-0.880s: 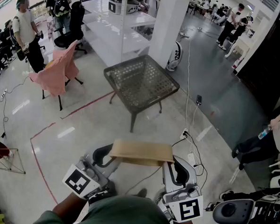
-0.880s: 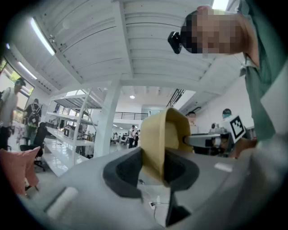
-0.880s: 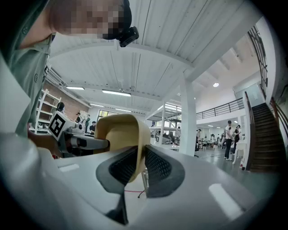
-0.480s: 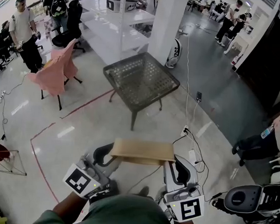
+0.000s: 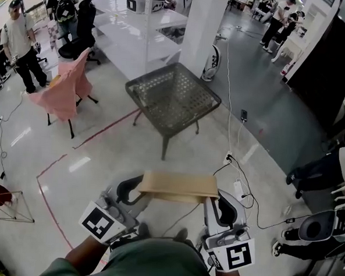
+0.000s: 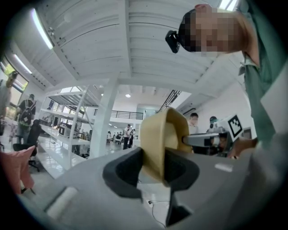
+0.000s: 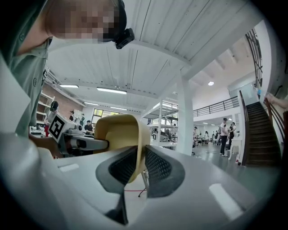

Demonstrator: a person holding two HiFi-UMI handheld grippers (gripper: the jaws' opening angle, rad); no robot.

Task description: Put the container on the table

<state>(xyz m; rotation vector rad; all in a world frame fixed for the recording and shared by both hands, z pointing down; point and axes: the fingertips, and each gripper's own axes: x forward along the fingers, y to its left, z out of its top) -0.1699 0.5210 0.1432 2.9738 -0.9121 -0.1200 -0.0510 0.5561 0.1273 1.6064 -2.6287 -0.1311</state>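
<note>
Tan container point(image 5: 178, 187) held level over the floor, short of the table point(image 5: 145, 92). Left gripper point(image 5: 133, 190) and right gripper point(image 5: 219, 206) each pinch one end wall. Contents cannot be told.

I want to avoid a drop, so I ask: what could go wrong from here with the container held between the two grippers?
1. The left gripper and right gripper each pinch only a thin end wall of the container; if the hands drift apart, it may slip and fall.
2. A cable lies on the floor near the table; a trip there seems possible.
</note>
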